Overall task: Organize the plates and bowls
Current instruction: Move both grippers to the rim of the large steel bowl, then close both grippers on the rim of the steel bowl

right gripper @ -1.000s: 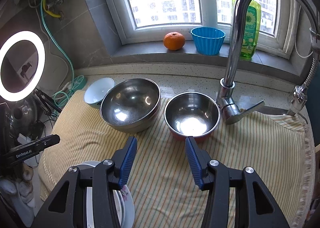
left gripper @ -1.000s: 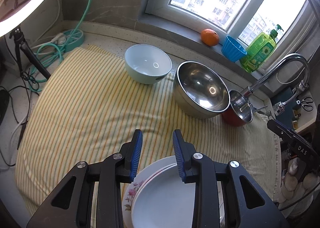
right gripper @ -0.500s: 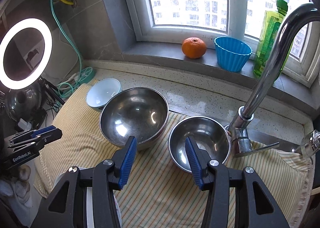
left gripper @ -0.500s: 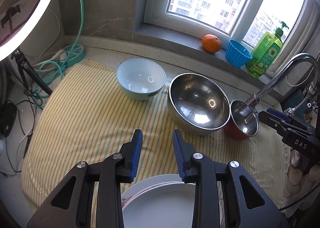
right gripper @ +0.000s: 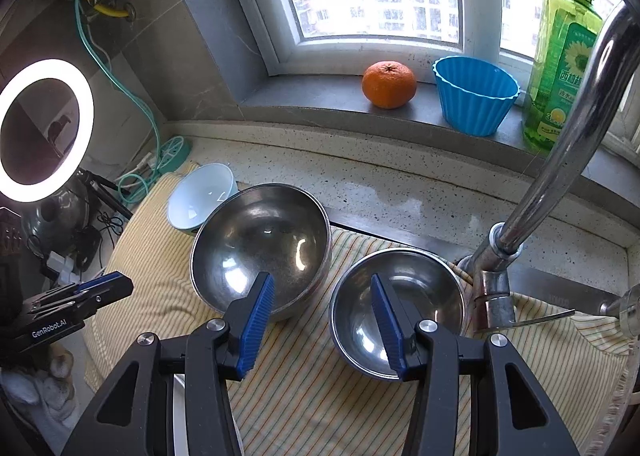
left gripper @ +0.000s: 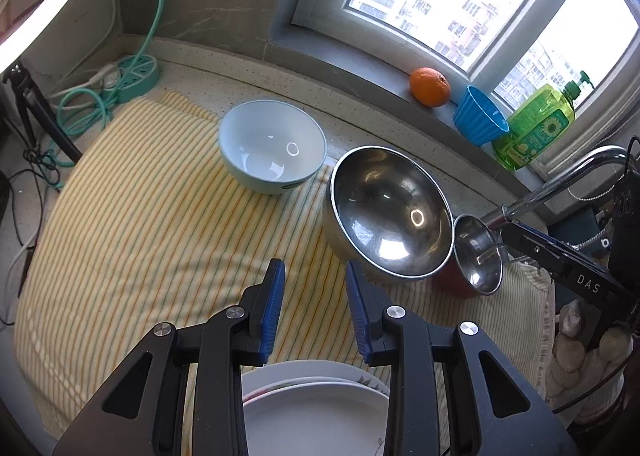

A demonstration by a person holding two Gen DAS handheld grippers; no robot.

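Observation:
On the striped towel (left gripper: 140, 240) stand a pale blue bowl (left gripper: 272, 152), a large steel bowl (left gripper: 390, 212) and a small steel bowl with a red outside (left gripper: 478, 260). A stack of white plates (left gripper: 316, 412) lies under my left gripper (left gripper: 314, 300), which is open and empty above the towel. In the right wrist view my right gripper (right gripper: 322, 316) is open and empty, its jaws over the near rims of the large steel bowl (right gripper: 260, 244) and the small steel bowl (right gripper: 396, 304). The pale blue bowl (right gripper: 200, 196) sits behind them.
A chrome faucet (right gripper: 560, 160) rises right of the small bowl. On the window sill are an orange (right gripper: 389, 84), a blue fluted cup (right gripper: 474, 100) and a green soap bottle (right gripper: 564, 68). A ring light (right gripper: 44, 128) and cables (left gripper: 92, 104) are at the left.
Both grippers have moved forward toward the bowls, which look larger and nearer. The right gripper now hangs over the two steel bowls' near rims. Both stay open.

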